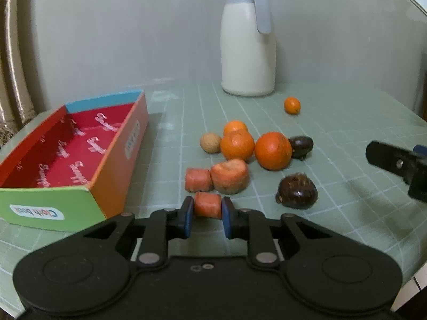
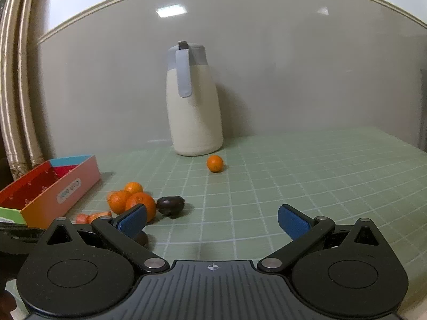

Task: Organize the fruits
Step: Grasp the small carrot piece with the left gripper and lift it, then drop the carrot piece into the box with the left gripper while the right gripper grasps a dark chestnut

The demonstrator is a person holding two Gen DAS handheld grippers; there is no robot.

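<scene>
My left gripper (image 1: 207, 210) is shut on a small carrot piece (image 1: 207, 204), low over the green mat. Two more carrot pieces (image 1: 229, 176) lie just beyond it. Behind them sit three oranges (image 1: 272, 150), a tan round fruit (image 1: 210, 143) and two dark chestnut-like fruits (image 1: 297, 190). A small orange (image 1: 292, 105) lies alone near the jug. The open red box (image 1: 66, 146) stands to the left. My right gripper (image 2: 212, 220) is open and empty above the mat, right of the fruit pile (image 2: 138, 201); it also shows in the left wrist view (image 1: 395, 164).
A cream jug with a grey lid (image 1: 248, 40) stands at the back against the wall; it also shows in the right wrist view (image 2: 194, 106). The green grid mat (image 2: 307, 186) stretches to the right. A curtain (image 2: 16, 80) hangs at the far left.
</scene>
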